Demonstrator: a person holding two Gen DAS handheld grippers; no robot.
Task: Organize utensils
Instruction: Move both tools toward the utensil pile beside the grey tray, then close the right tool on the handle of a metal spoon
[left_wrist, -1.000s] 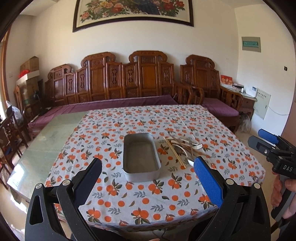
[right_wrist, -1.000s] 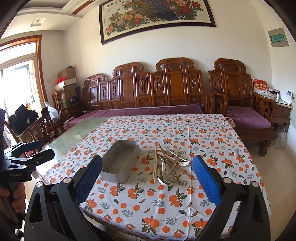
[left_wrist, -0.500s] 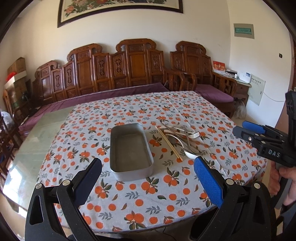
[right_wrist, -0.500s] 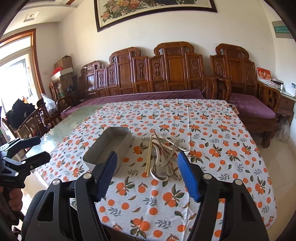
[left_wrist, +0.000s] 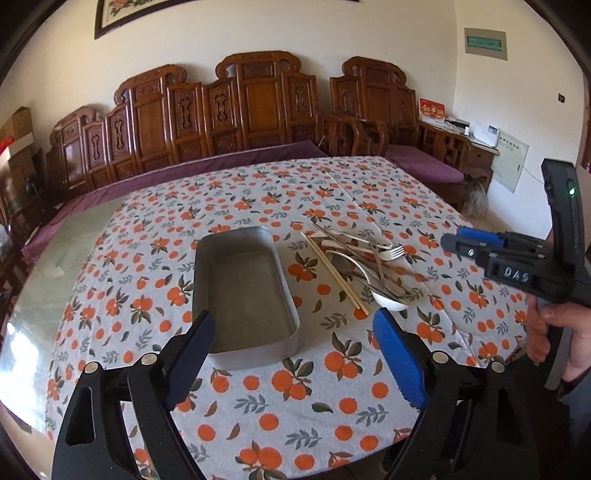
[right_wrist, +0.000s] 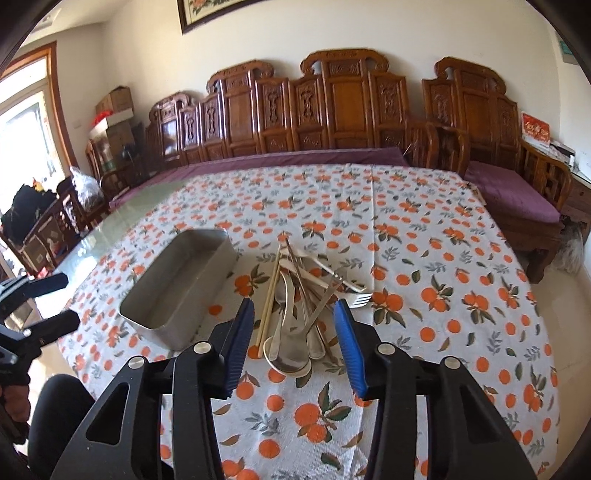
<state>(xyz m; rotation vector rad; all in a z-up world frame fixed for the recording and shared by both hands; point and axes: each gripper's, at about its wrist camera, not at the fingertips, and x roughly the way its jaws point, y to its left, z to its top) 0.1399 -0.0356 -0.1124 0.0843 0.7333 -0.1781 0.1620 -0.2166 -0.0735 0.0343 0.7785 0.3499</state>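
An empty metal tray (left_wrist: 242, 288) sits on the orange-patterned tablecloth; it also shows in the right wrist view (right_wrist: 181, 288). To its right lies a pile of utensils (left_wrist: 364, 264): wooden chopsticks (left_wrist: 334, 275), spoons, a fork (left_wrist: 391, 253) and a white spoon. In the right wrist view the pile (right_wrist: 303, 306) lies just beyond my right gripper (right_wrist: 293, 334), which is open and empty, its pads partly closed in. My left gripper (left_wrist: 293, 339) is wide open and empty above the tray's near end. The right gripper also shows at the right of the left wrist view (left_wrist: 476, 242).
The table (left_wrist: 55, 258) has a bare glass part at the left beyond the cloth. A carved wooden bench with purple cushions (right_wrist: 332, 122) stands behind the table. Chairs and boxes (right_wrist: 55, 221) stand at the left. The table's near edge is right below both grippers.
Both grippers have moved forward and down towards the table. The right gripper's fingers have narrowed from wide open and now sit close above the utensil pile.
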